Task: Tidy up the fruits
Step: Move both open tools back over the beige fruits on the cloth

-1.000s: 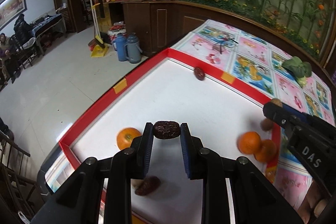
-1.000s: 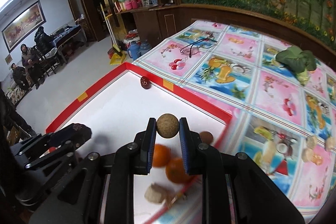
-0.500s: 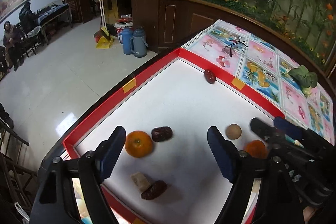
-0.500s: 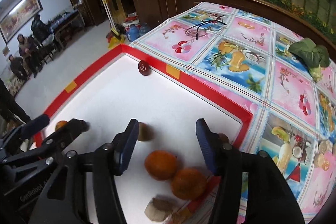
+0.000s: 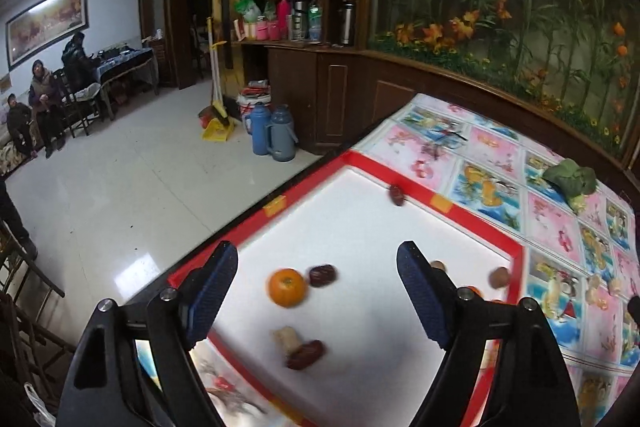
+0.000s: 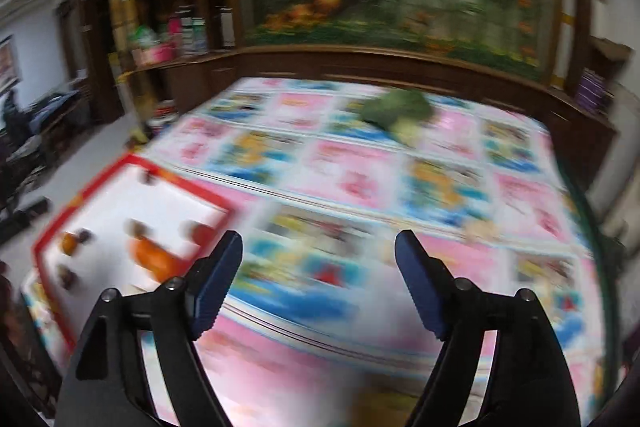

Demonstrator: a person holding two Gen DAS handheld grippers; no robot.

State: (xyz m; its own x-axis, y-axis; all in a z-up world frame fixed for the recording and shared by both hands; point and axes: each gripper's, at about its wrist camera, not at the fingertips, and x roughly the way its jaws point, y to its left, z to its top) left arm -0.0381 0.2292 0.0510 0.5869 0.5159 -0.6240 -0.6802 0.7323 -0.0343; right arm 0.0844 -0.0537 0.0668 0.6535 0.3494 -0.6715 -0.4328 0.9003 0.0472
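Left wrist view is showing the left claw (image 5: 316, 301) spread wide and empty, since the wrinkled dark red date (image 5: 322, 275) it was pinching a second ago is now lying beside the round orange tangerine (image 5: 287, 287) in the red-rimmed white tray (image 5: 472, 217). Opposite, the right claw (image 6: 318, 277) is still opening with nothing between its pads, having dropped its small brown ball fruit (image 5: 499, 277) near the tray's corner, and is swinging over the fruit-printed surface (image 6: 360, 179), likely for more fruit.

The tray (image 5: 476, 213) has a red rim and a white floor. On it lie a bright orange tangerine (image 5: 287, 287) and dark reddish-brown dates (image 5: 322, 275). The tablecloth (image 6: 360, 183) is a grid of pink and blue fruit pictures. The leafy vegetable (image 5: 570, 181) is green.
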